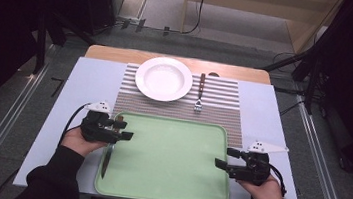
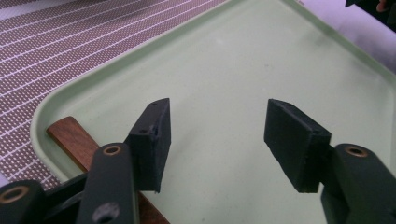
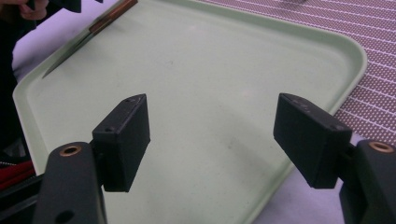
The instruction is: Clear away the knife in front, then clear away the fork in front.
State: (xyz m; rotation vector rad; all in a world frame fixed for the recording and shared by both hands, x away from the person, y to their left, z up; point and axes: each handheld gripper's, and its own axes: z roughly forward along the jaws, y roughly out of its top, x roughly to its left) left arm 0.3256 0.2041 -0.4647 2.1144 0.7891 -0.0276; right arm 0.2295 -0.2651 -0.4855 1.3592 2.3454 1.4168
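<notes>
**Both grippers apart over the green tray, knife lying at its left edge**

We hold the left gripper (image 1: 121, 129) over the near-left corner of the green tray (image 1: 164, 188), our left hand (image 1: 79, 141) wrapped around its body and the forearm coming in from the bottom edge. Its jaws point toward the middle of the tray and stand apart with nothing between them; in the left gripper view we see bare tray floor in the gap. The knife (image 1: 106, 159) lies on the tray along its left rim, just below that gripper, handle away from us and blade toward us. In the left gripper view its wooden handle (image 2: 74, 140) runs under the left jaw, and we cannot tell whether jaw and handle touch.

The right gripper (image 1: 224, 158) hovers at the tray's right rim, our right hand (image 1: 267, 193) behind it, jaws aimed leftward across the tray. They too are wide apart and hold nothing.

Beyond the tray, a white plate (image 1: 164, 78) and a fork (image 1: 199, 94) rest side by side on a striped placemat (image 1: 223, 112). The knife's tip is thin and hard to make out from above; the right gripper view shows the blade (image 3: 70, 53) more clearly. Our sleeves are cut off by the frame.
</notes>
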